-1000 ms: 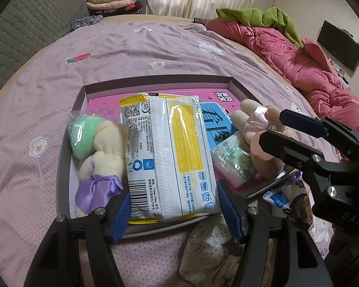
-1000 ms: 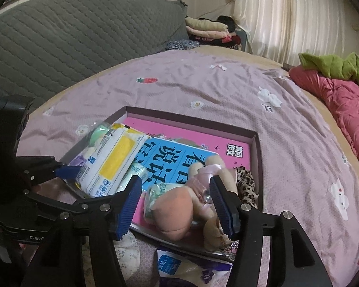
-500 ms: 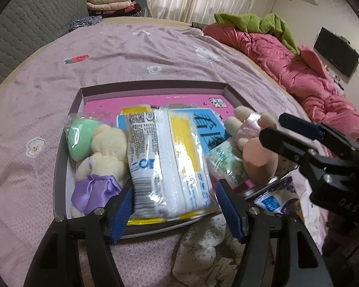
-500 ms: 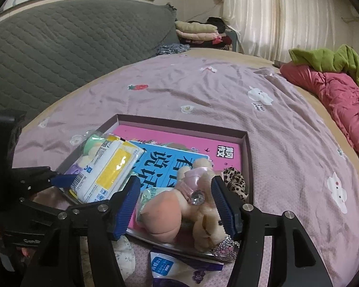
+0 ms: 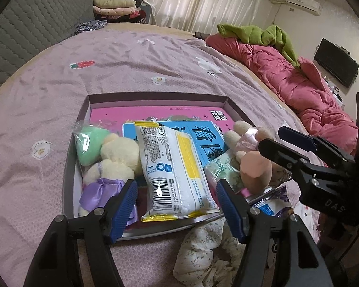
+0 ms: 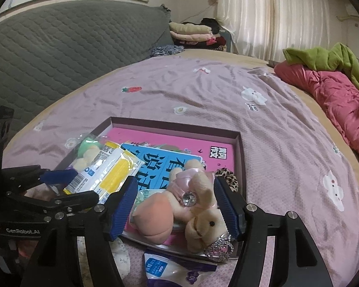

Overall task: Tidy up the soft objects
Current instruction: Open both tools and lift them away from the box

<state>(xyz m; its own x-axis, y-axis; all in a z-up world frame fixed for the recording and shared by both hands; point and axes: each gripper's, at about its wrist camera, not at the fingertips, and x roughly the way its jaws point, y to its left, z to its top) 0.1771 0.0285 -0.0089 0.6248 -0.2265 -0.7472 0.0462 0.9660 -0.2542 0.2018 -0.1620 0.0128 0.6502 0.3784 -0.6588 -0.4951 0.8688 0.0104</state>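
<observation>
A shallow grey box lies on the purple bedspread with pink and blue books in it. A white and yellow tissue pack lies in the box between the open pads of my left gripper, untouched. Left of it are a cream plush with a purple bow and a green soft item in a bag. My right gripper is open around a pink and beige plush rabbit at the box's near right corner.
A floral cloth and a blue-white packet lie on the bed in front of the box. A red quilt with a green garment is at the right. Folded clothes and a grey headboard are behind.
Both grippers have drawn back and risen a little from the box. The tissue pack now lies free between the left pads, tilted slightly.
</observation>
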